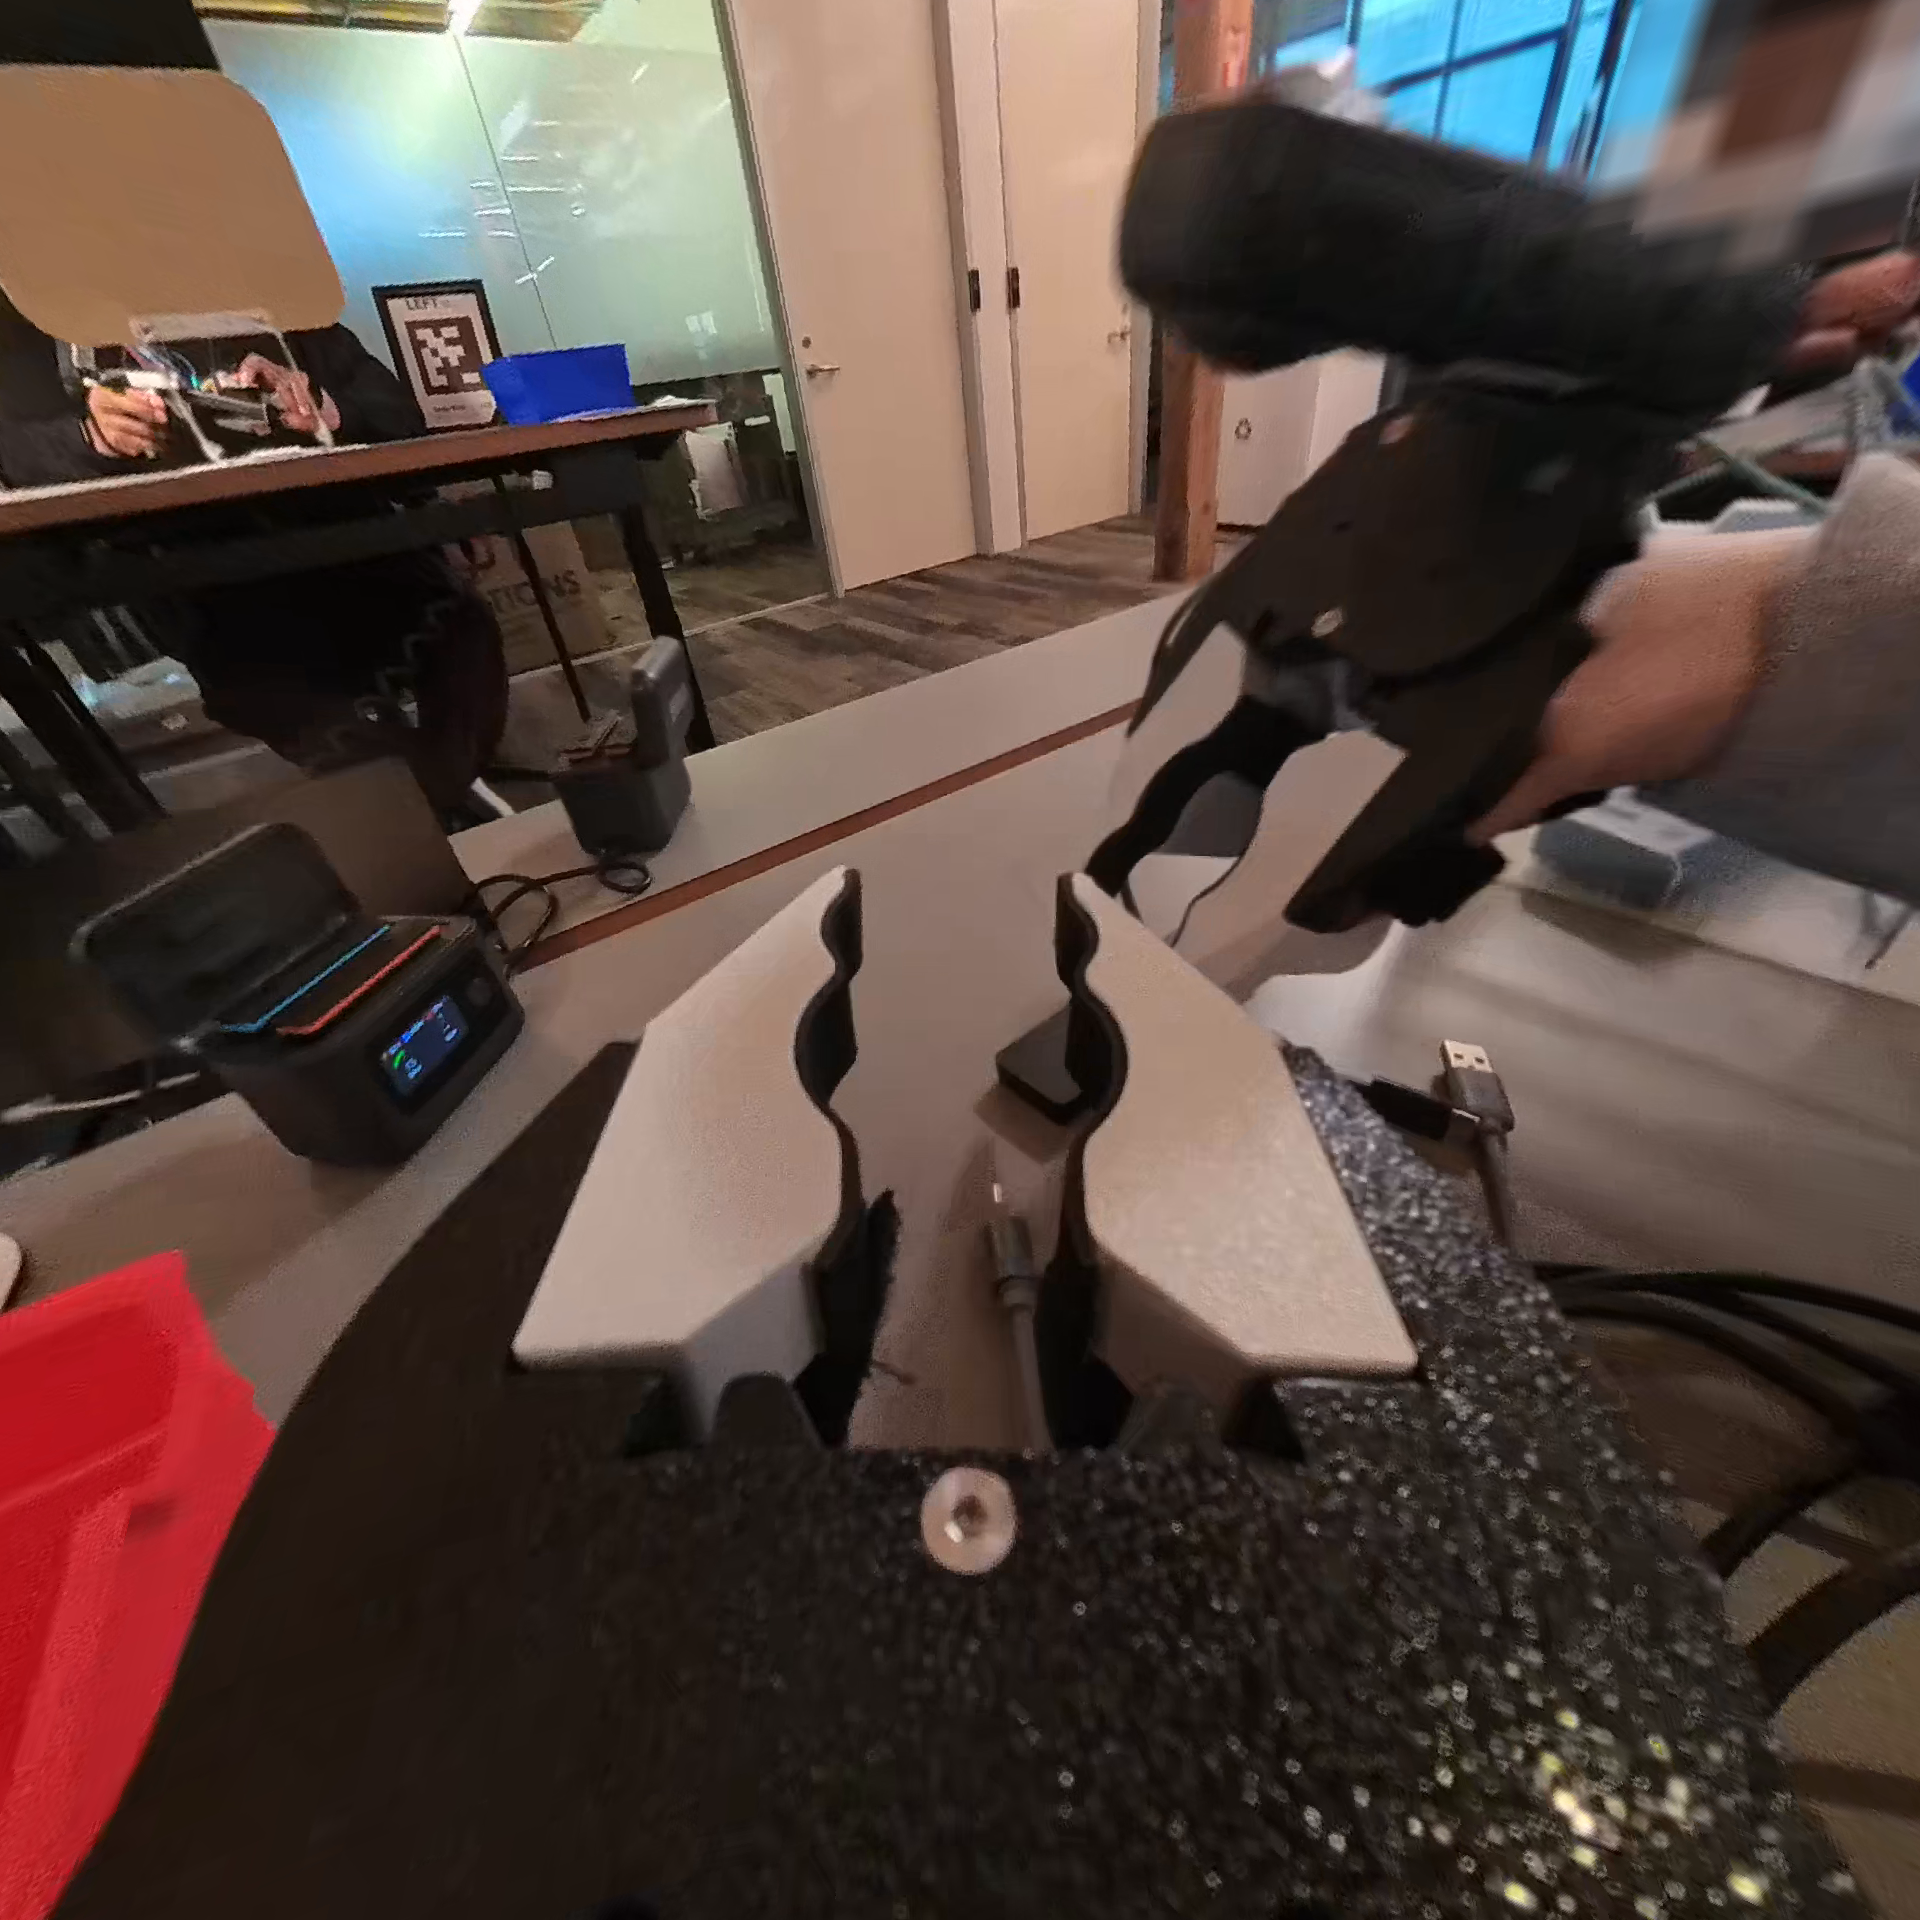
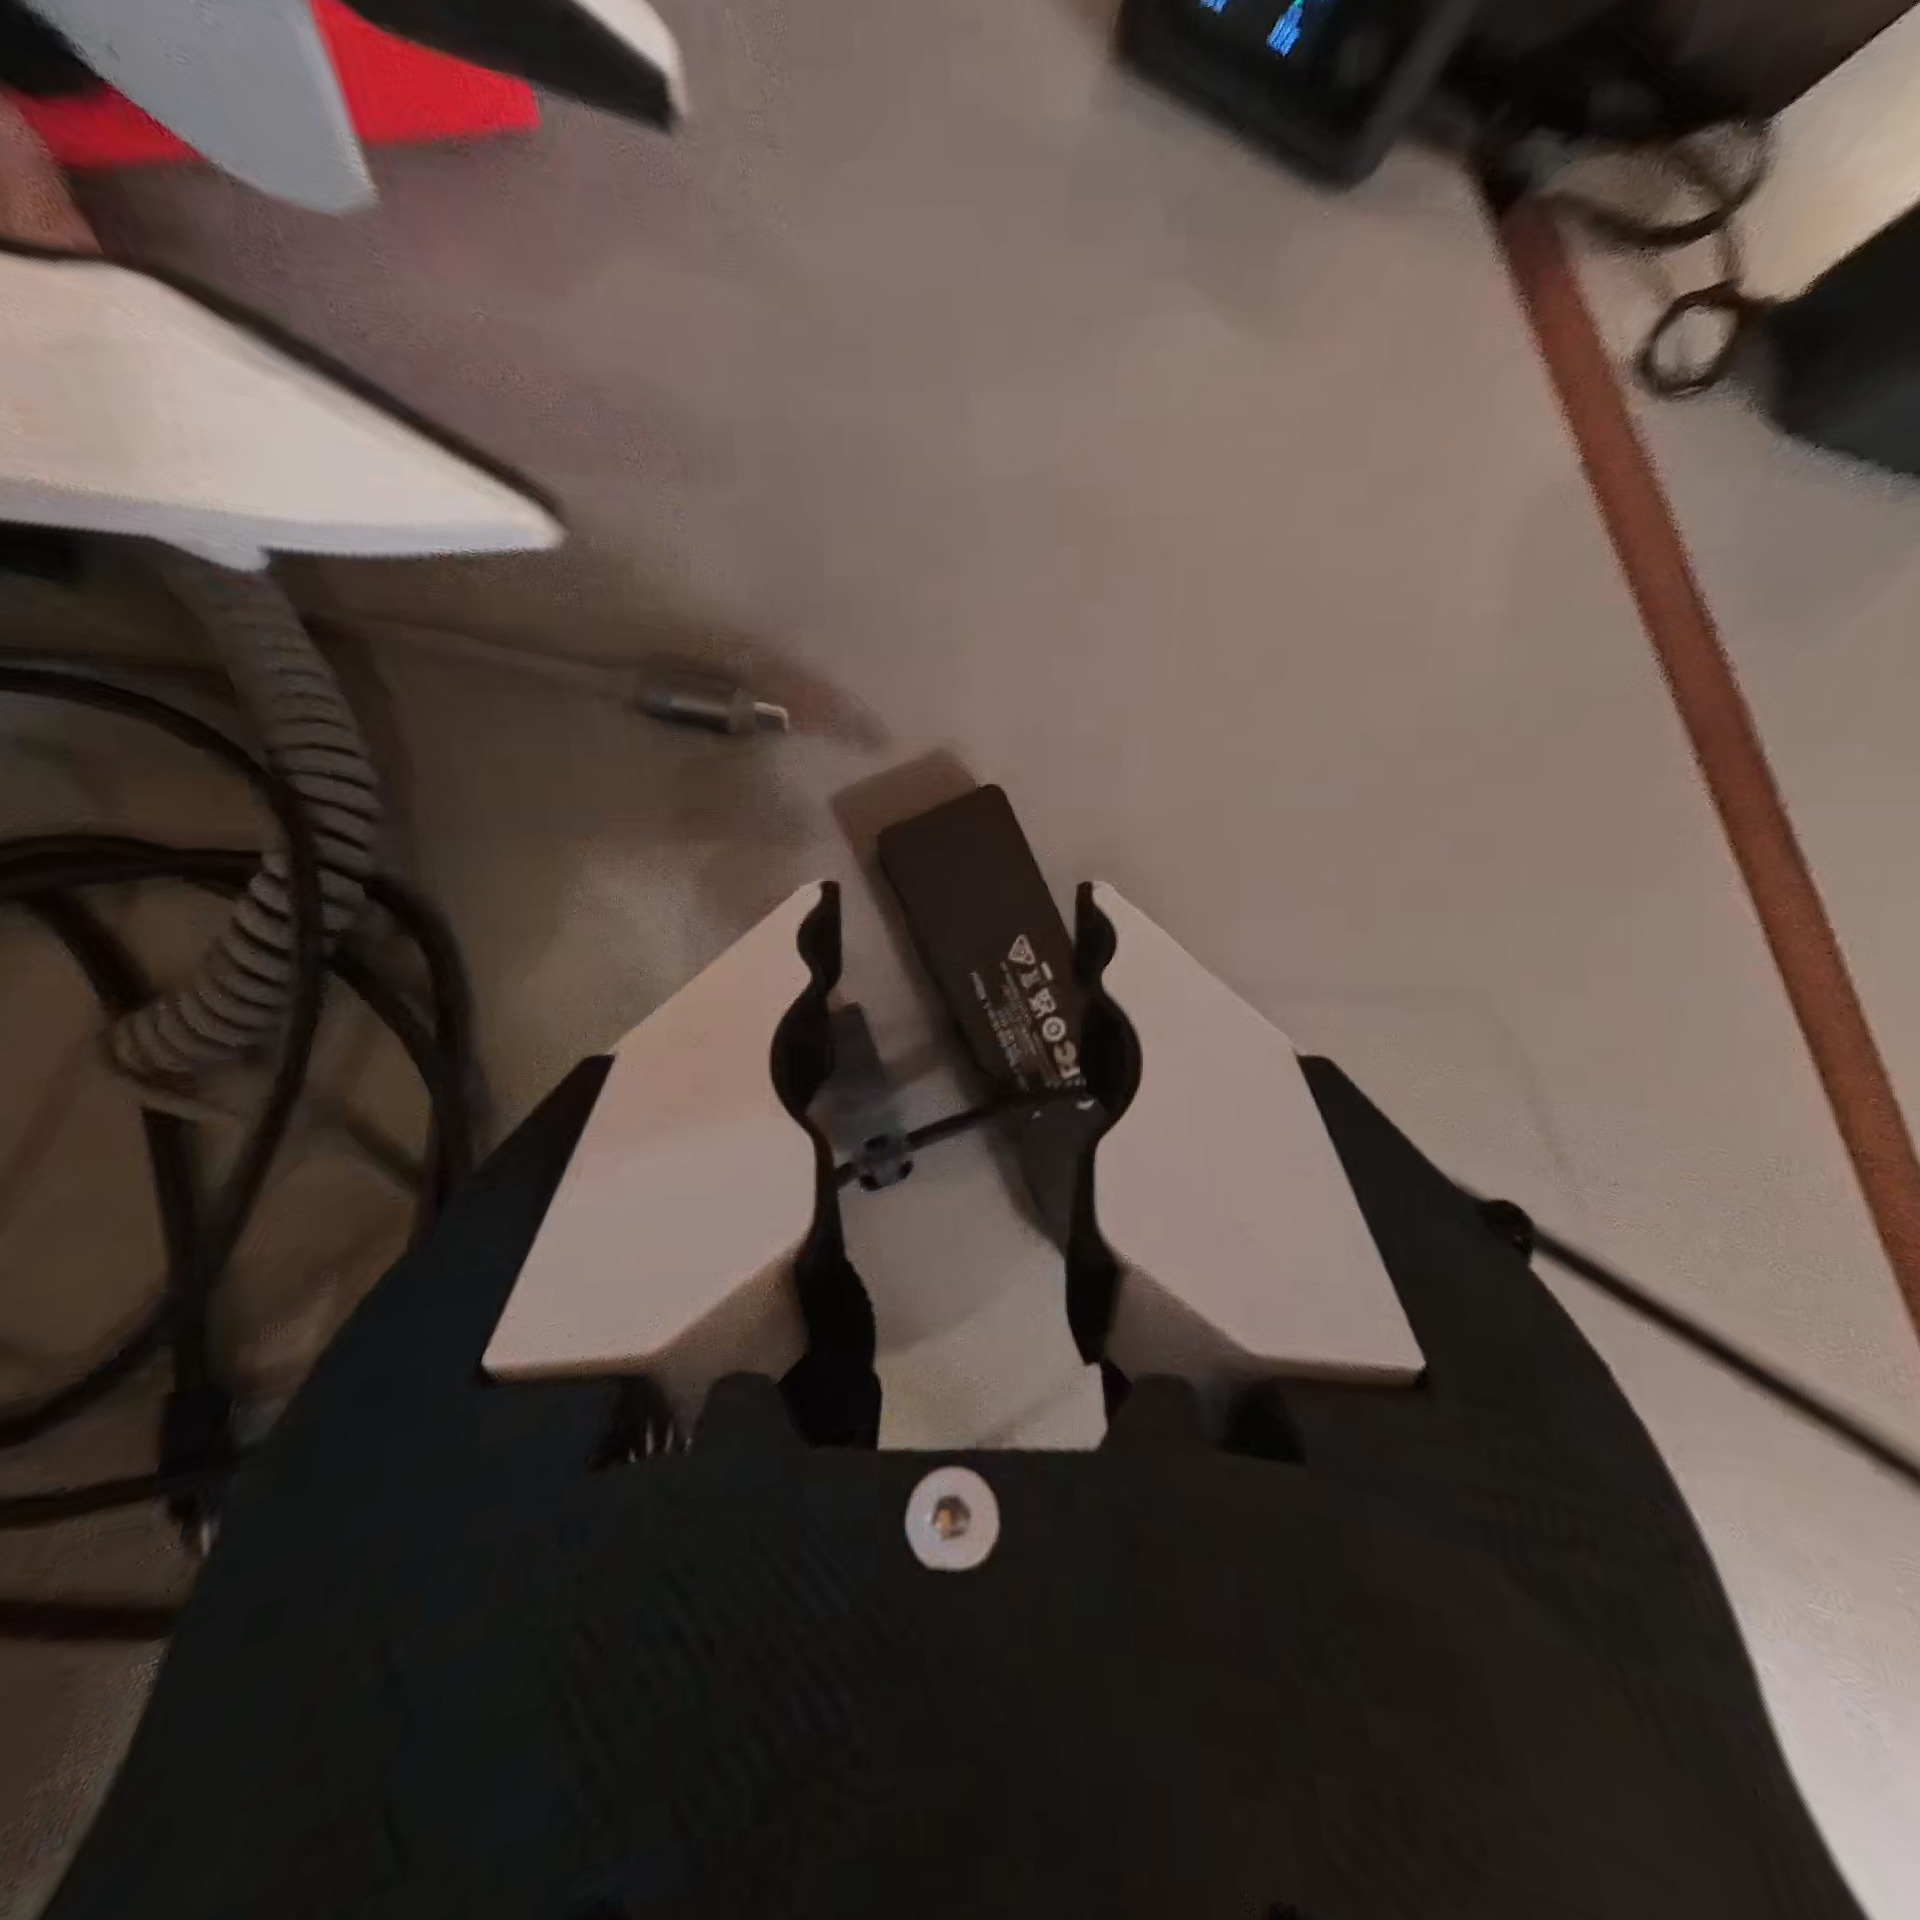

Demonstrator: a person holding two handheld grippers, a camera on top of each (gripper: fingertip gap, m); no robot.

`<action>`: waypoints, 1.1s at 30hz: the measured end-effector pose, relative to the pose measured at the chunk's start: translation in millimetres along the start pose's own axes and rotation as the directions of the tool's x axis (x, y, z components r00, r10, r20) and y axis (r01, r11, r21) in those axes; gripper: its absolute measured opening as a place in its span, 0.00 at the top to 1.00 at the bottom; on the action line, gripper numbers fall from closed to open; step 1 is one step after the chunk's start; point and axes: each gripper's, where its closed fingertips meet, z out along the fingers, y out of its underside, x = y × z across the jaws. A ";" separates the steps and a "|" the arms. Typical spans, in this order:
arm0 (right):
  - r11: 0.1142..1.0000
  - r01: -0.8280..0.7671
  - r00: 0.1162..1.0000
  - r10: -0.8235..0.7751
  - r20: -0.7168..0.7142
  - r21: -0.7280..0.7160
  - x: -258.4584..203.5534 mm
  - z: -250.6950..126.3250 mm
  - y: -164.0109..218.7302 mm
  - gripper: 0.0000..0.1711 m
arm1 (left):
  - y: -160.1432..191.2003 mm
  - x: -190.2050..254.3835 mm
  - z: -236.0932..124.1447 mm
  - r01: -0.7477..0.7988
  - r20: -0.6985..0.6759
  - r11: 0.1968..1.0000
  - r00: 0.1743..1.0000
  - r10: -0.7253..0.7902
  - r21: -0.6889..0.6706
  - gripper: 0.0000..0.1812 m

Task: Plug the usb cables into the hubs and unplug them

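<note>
Right tongs (image 2: 954, 904) gaping over black hub (image 2: 977, 935) on table (image 2: 1143, 520)

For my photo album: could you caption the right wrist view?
Open right gripper poised over a black USB hub on the table.

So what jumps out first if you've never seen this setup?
The left gripper, open and low over the table, fills its view, with the black hub lying between its fingers. The right gripper, also open, looks down on that hub, while a loose grey USB plug lies beside it. At the left sits a red cloth and a dark box with a lit screen.
</note>
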 end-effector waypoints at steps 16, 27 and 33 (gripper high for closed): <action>0.860 0.274 0.939 -0.142 0.315 -0.431 0.4 12.8 36.1 0.82 | 35.2 22.7 5.6 -0.056 -0.264 0.982 0.965 0.006 -0.183 0.72; 0.925 0.245 0.823 -0.040 0.566 -0.291 -60.9 -37.5 16.1 0.82 | 50.0 81.4 -11.5 -0.539 -0.506 0.842 0.731 0.458 -0.017 0.69; 0.908 0.266 0.776 -0.002 0.631 -0.325 -80.3 -47.2 23.9 0.81 | 51.3 91.2 -10.2 -0.658 -0.457 0.749 0.644 0.613 0.076 0.89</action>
